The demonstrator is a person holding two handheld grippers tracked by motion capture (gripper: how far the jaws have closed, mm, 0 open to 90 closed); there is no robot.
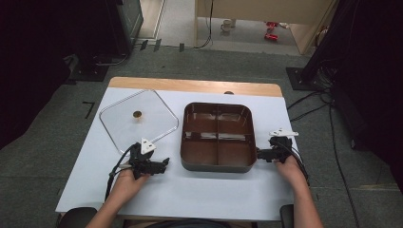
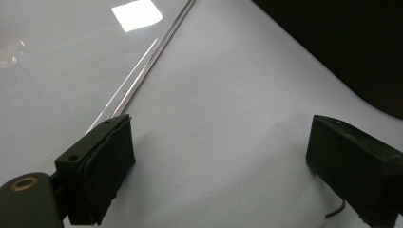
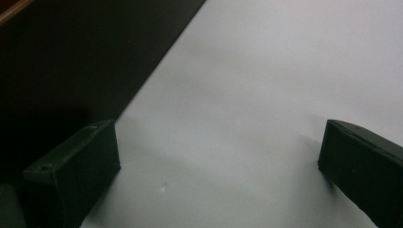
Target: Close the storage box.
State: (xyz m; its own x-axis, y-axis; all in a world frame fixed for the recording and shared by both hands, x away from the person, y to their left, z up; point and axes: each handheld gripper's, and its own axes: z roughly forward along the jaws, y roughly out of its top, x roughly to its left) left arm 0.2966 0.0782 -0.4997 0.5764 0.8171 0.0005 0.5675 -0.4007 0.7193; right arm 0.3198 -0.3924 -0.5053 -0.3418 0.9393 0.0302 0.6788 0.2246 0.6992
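Resting on the table (image 1: pixel 199 190), each tool has its jaws spread wide with nothing between them. Just right of the left tool (image 1: pixel 165 165) sits the pot (image 1: pixel 217 137), a brown divided one; the right tool (image 1: pixel 259 154) flanks its other side, probably so both can take the pot or fetch its cover. Beyond the left tool lies the lid (image 1: pixel 138 118), flat and clear of the pot, knob up.

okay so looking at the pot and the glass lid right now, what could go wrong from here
The left gripper, jaws open, sits beside the clear glass lid; its thin rim may slip from a shallow grip. The right gripper, also open, is close to the divided pot and could nudge it across the white table.
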